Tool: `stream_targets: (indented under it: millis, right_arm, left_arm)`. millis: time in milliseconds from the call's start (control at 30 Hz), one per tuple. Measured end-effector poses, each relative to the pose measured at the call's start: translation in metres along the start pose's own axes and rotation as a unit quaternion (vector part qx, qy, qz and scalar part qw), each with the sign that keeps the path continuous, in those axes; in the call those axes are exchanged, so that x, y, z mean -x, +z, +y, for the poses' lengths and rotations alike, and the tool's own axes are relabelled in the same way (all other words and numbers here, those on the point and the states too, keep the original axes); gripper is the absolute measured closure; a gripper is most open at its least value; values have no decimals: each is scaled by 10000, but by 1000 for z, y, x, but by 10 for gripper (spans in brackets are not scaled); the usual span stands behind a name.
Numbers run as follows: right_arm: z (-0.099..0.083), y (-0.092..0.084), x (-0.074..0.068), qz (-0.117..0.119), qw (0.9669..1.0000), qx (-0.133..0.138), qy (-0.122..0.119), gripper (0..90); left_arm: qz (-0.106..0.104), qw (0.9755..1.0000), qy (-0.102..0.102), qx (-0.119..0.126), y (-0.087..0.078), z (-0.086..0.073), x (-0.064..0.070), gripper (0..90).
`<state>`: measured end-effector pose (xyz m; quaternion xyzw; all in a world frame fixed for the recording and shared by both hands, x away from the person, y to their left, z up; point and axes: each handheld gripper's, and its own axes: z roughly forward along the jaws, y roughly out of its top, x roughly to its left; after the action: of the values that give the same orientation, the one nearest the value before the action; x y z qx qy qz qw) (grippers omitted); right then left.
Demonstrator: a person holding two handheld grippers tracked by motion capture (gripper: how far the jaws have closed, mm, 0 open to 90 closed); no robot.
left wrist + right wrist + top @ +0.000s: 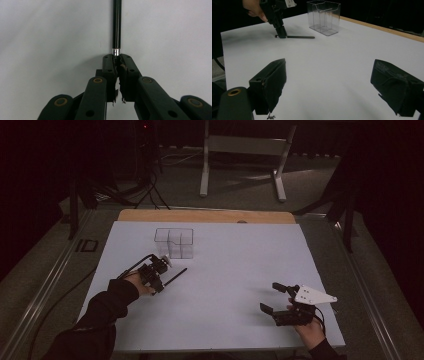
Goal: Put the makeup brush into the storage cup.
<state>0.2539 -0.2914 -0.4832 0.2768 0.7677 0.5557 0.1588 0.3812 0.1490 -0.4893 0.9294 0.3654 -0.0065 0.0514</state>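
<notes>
Pen [176, 275] is what I am working on: a thin black stick lying flat on the white table [235, 285], left of centre in the high view, just below the clear organiser [174, 242] that stands in the upper middle of the sheet.

Largest first. The table is bare and slick, so a dropped pen could roll or skid toward the left edge. The organiser is light, see-through plastic with narrow compartments; in the right gripper view it sits at the top centre [324, 17], near the pen's free tip [300, 37]. If I swing the pen up carelessly, I judge that the long free end could knock the organiser over or push it away.

My left gripper [162, 287] has its jaws closed on one end of the pen. In the left gripper view the jaws meet tight around the end by the silver ring [116, 52], and the whole shaft [116, 23] sticks out ahead to the top of the frame. That is the main risk: I am holding it at the very end, so once lifted it may droop, swivel or slip out between the worn pads [122, 72].

My right gripper [274, 300] rests at the lower right of the high view, jaws spread wide and holding nothing; it is well apart from the pen, so it cannot catch a slip.
</notes>
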Motion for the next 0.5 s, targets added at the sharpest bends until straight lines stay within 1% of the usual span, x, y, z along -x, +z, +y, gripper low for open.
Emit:
stream_targets:
  millis: [100,133,167,233,267,300,333,367,400,433,467,500]
  right_arm:
    - [0,0,0,-6,10000,3,-4,132]
    - [0,0,0,-6,10000,3,-4,132]
    - [0,0,0,-15,10000,5,-6,132]
    - [0,0,0,-20,10000,7,-3,133]
    - [0,0,0,-24,10000,5,2,133]
    - [0,0,1,-21,10000,4,2,132]
    - [0,0,0,-17,10000,-5,6,133]
    - [0,0,0,-21,10000,-8,-1,133]
    - [0,0,0,-18,10000,-5,-1,133]
    - [0,0,0,-18,10000,-6,0,133]
    - [0,1,0,-19,10000,-14,0,133]
    - [0,1,0,-15,10000,-16,-1,133]
  left_arm:
    - [14,9999,91,-124,-1,4,1,862]
    - [14,9999,91,-124,-1,4,1,863]
    - [6,9997,190,-175,-2,5,2,864]
    - [-32,9997,173,-142,-4,5,2,866]
    - [-93,9997,214,-75,-9,4,4,866]
    - [-93,9997,214,-75,-9,4,4,866]
    - [-213,9994,271,-13,-15,4,5,866]
    - [-206,9994,287,23,-18,4,6,865]
    - [-221,9992,341,-20,-20,4,7,866]
    - [-221,9992,341,-20,-20,4,7,865]
    - [-268,9990,365,-24,-22,5,9,866]
    - [-290,9982,510,-74,-22,5,12,865]
